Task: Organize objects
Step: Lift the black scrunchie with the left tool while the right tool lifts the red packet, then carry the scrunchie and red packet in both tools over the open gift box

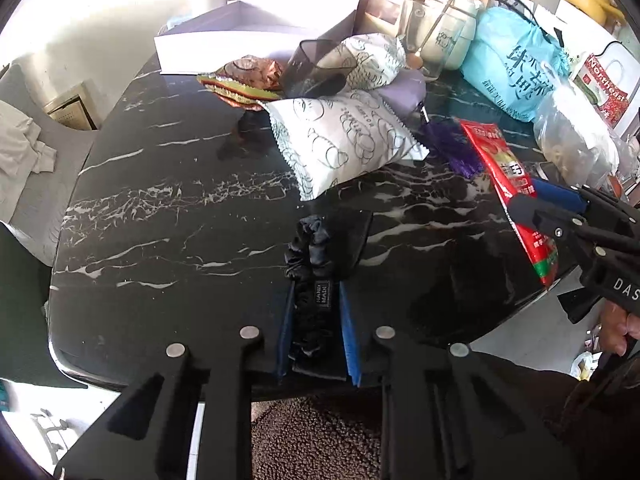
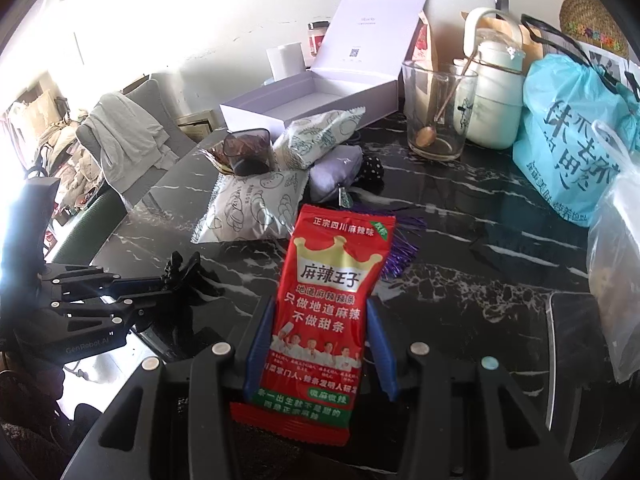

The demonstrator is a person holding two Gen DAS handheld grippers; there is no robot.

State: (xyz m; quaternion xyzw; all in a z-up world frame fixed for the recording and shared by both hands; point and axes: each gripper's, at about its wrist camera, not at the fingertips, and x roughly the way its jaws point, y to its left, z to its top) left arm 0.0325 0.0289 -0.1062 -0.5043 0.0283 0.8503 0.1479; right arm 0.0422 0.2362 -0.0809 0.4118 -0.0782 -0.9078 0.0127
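Note:
My left gripper [image 1: 320, 292] is shut on a black fabric scrunchie [image 1: 310, 256] with a small sewn label, held just above the black marble table [image 1: 160, 220] near its front edge. The same gripper [image 2: 176, 276] shows at the left of the right wrist view. My right gripper [image 2: 322, 308] is shut on a red snack packet [image 2: 328, 280] with a gold crown print, which stands upright between the blue pads [image 2: 380, 344]. In the left wrist view this packet [image 1: 500, 160] and the right gripper [image 1: 532, 204] sit at the right.
Two white printed snack bags [image 1: 344, 140], a dark cup [image 2: 248, 152] and a purple tassel [image 2: 400, 248] lie mid-table. Behind stand an open lilac box [image 2: 320, 96], a glass beaker [image 2: 436, 112], a white kettle [image 2: 496, 96], a teal bag [image 2: 568, 140] and a clear plastic bag [image 2: 616, 280].

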